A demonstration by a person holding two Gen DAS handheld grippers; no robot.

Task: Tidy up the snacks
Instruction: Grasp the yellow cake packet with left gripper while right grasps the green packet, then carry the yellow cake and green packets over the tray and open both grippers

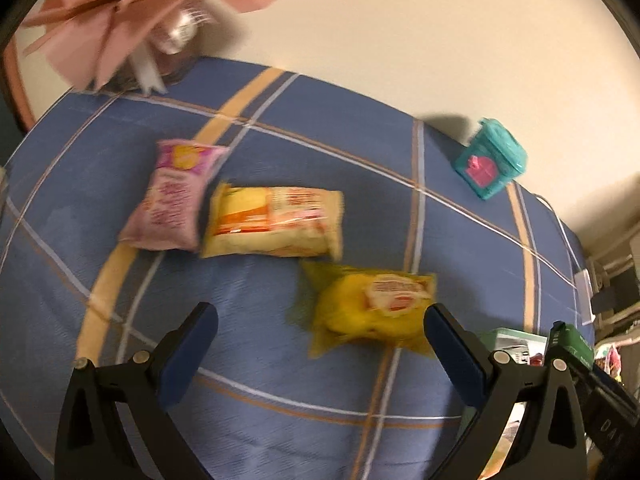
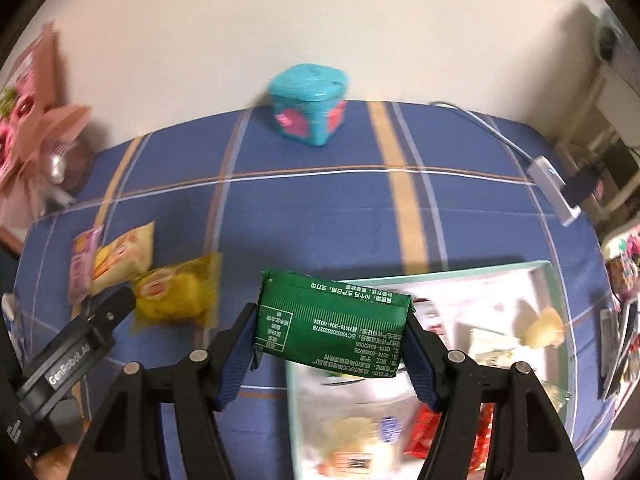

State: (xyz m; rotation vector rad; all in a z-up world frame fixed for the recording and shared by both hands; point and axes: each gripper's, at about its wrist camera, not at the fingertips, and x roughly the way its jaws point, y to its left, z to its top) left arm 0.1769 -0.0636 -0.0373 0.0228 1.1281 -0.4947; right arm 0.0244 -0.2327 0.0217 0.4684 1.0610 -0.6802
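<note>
My right gripper [image 2: 331,322] is shut on a green snack pack [image 2: 334,326] and holds it above the left rim of a pale green tray [image 2: 440,274] that holds several snacks. My left gripper [image 1: 320,320] is open and empty above the blue checked cloth; it also shows in the right wrist view [image 2: 116,308]. A yellow pack [image 1: 372,308] lies just beyond its right finger. A cream and orange pack [image 1: 276,222] and a pink pack [image 1: 172,200] lie farther left. These three also show in the right wrist view at left, the yellow pack [image 2: 180,296] nearest.
A teal box with pink marks [image 2: 308,106] stands at the table's far edge by the wall, also in the left wrist view [image 1: 490,158]. Pink paper decor [image 1: 120,12] sits at the far left. A white cable and adapter [image 2: 554,188] lie at the right edge.
</note>
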